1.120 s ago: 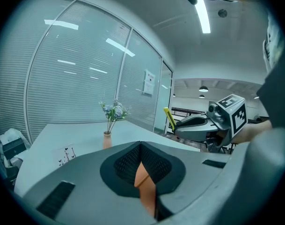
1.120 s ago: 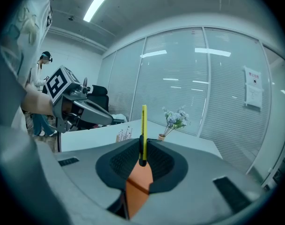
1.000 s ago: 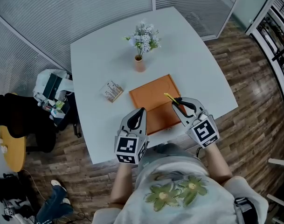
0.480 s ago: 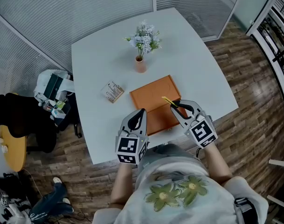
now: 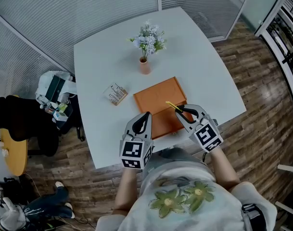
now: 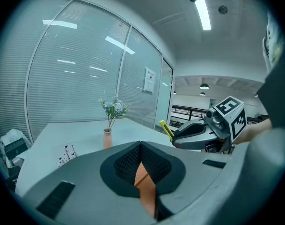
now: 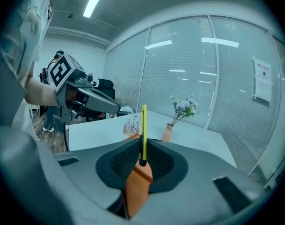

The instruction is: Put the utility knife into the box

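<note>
An open, shallow orange box [image 5: 157,100] lies on the white table [image 5: 199,66] in front of me. My right gripper [image 5: 181,111] hangs over the box's near right corner, shut on a yellow utility knife [image 5: 172,106] that sticks out forward from the jaws. In the right gripper view the utility knife [image 7: 143,125] stands upright between the pads, with the orange box [image 7: 138,184] below. My left gripper [image 5: 145,118] rests over the box's near left edge, jaws together with nothing in them. The left gripper view shows the right gripper [image 6: 178,136] and the utility knife [image 6: 166,130].
A small vase of pale flowers [image 5: 145,61] stands beyond the box. A small printed pack [image 5: 116,94] lies to the box's left. The table's near edge runs just under both grippers. A chair with bags [image 5: 54,97] sits at the table's left, on the wood floor.
My right gripper, still shut on the knife, has sunk slightly toward the box's near right corner. The left gripper has not moved.
</note>
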A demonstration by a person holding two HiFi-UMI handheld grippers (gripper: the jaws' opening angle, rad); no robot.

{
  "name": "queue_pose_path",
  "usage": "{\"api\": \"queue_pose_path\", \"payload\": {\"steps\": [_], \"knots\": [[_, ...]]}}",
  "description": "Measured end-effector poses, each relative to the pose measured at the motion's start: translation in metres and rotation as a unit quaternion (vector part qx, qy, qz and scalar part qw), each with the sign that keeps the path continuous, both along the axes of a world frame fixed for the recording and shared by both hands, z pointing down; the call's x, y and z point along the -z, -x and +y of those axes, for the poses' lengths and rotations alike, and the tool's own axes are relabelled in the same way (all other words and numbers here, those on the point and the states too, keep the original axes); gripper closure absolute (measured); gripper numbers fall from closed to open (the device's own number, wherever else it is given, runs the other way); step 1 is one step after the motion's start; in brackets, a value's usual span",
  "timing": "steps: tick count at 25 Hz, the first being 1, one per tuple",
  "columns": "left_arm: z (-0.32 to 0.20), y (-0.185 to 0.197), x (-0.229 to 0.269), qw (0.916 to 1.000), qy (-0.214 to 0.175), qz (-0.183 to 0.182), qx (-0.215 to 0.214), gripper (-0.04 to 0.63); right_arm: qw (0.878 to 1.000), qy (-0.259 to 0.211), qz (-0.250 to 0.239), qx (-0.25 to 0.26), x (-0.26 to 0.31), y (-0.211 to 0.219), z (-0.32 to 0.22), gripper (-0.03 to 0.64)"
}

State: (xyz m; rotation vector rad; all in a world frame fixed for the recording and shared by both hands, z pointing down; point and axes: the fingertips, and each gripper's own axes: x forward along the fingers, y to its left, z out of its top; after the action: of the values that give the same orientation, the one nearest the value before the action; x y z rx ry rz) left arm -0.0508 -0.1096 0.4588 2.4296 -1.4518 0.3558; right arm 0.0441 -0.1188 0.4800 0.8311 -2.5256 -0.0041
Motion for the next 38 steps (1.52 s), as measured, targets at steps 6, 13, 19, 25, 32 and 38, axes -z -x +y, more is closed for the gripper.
{"api": "queue_pose_path", "payload": {"steps": [6, 13, 19, 25, 32, 38], "knots": [[-0.001, -0.002, -0.002, 1.0, 0.003, -0.003, 0.001, 0.595, 1.0, 0.006, 0.011, 0.008, -0.008, -0.002, 0.001, 0.563], [-0.007, -0.001, -0.004, 1.0, 0.005, -0.004, 0.004, 0.595, 0.999, 0.011, 0.028, 0.022, -0.018, 0.001, -0.001, 0.563], [-0.009, -0.003, -0.007, 0.9999, 0.009, -0.008, 0.001, 0.595, 0.999, 0.02, 0.036, 0.028, -0.027, 0.002, -0.002, 0.563], [-0.011, -0.004, -0.011, 0.9999, 0.014, -0.01, -0.002, 0.596, 0.998, 0.033, 0.043, 0.033, -0.036, 0.002, -0.001, 0.563], [-0.013, -0.002, -0.019, 0.9997, 0.023, -0.012, 0.002, 0.595, 0.997, 0.042, 0.051, 0.04, -0.046, 0.001, -0.002, 0.563], [-0.015, 0.001, -0.022, 0.9995, 0.029, -0.011, 0.003, 0.595, 0.996, 0.049, 0.059, 0.045, -0.053, 0.004, -0.004, 0.563]]}}
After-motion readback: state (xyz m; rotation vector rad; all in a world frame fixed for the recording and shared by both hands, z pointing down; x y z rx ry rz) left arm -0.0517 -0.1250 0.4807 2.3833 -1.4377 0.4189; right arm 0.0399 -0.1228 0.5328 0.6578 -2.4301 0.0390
